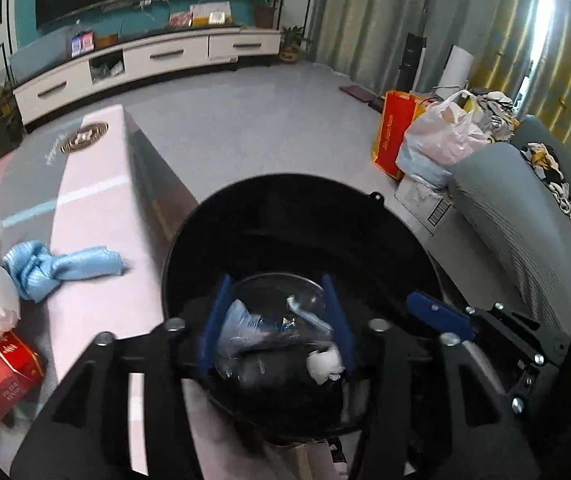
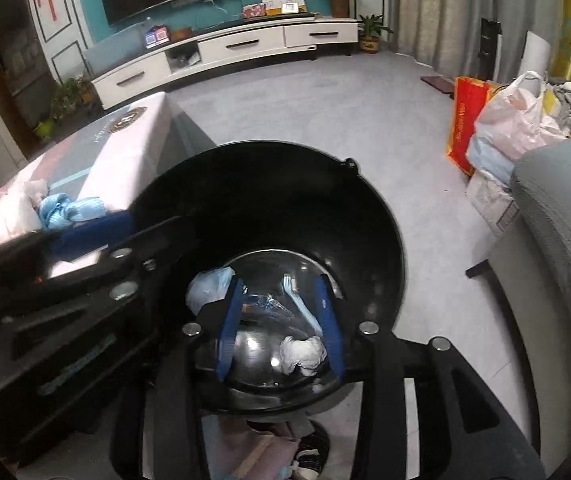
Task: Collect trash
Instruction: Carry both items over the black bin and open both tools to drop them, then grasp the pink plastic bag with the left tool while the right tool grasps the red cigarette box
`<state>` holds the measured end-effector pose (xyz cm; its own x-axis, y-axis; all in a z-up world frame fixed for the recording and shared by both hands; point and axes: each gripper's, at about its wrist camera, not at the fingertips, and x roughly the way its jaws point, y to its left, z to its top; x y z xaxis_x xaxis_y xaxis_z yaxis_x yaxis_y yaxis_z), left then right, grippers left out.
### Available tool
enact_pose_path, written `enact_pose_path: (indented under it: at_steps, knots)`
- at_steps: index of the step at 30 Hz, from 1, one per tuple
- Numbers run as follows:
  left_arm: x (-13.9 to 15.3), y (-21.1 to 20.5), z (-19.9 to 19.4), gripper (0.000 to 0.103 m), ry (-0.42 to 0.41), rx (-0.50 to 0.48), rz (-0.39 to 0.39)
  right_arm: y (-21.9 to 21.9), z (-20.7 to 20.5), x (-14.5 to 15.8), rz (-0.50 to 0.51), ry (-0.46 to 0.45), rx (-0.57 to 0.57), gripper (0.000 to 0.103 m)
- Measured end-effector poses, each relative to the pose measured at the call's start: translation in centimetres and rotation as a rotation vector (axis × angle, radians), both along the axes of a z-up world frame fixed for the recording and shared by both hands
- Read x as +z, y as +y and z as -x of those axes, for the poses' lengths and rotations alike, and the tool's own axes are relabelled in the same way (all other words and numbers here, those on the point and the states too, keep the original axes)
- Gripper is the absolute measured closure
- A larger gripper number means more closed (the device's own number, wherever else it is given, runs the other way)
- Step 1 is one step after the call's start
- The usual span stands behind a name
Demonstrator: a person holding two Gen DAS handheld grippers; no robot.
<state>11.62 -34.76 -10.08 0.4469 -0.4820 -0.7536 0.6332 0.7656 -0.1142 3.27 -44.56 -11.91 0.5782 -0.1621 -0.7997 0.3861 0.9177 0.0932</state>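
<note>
Trash [image 1: 273,328] in bin [image 1: 301,200] below tools

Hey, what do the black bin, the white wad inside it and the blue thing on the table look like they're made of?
Black bin: likely hard plastic, glossy; its floor shows bright reflections.
White wad: probably crumpled tissue or paper, matte and creased.
Blue thing on the table: soft ribbed cloth or foam wrap, knotted and limp; which one is unclear.
</note>
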Motion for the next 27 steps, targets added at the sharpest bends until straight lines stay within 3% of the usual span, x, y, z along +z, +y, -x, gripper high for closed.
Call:
enact_pose_path:
  at_steps: [1,5,10,19,23,27]
  knots:
    - [0.3,0.2,0.3,0.033,-0.015,-0.005,0.006,0.0,0.2,0.2,0.002,-0.004,-0.008,0.059]
    - [1.3,1.3,0.8,0.030,-0.026,-0.010,0.021,0.5,0.8,1.0,0.005,-0.016,-0.016,0.055]
    - [3.3,4.7,2.2,0.019,-0.062,0.025,0.061,1.6,1.4,2.5,-0.001,-0.043,-0.011,0.054]
    - [6.0,13.2,2.7,0.012,-0.044,0.154,0.120,7.1,1.6,5.6,-0.013,-0.108,0.051,0.048]
    - [6.7,17.1,3.5,0.007,-0.050,0.187,0.146,10.0,1.6,6.3,0.002,-0.126,0.056,0.033]
    - [7.2,20.8,3.9,0.005,-0.069,0.210,0.158,12.8,1.3,6.6,-0.003,-0.127,0.077,0.032]
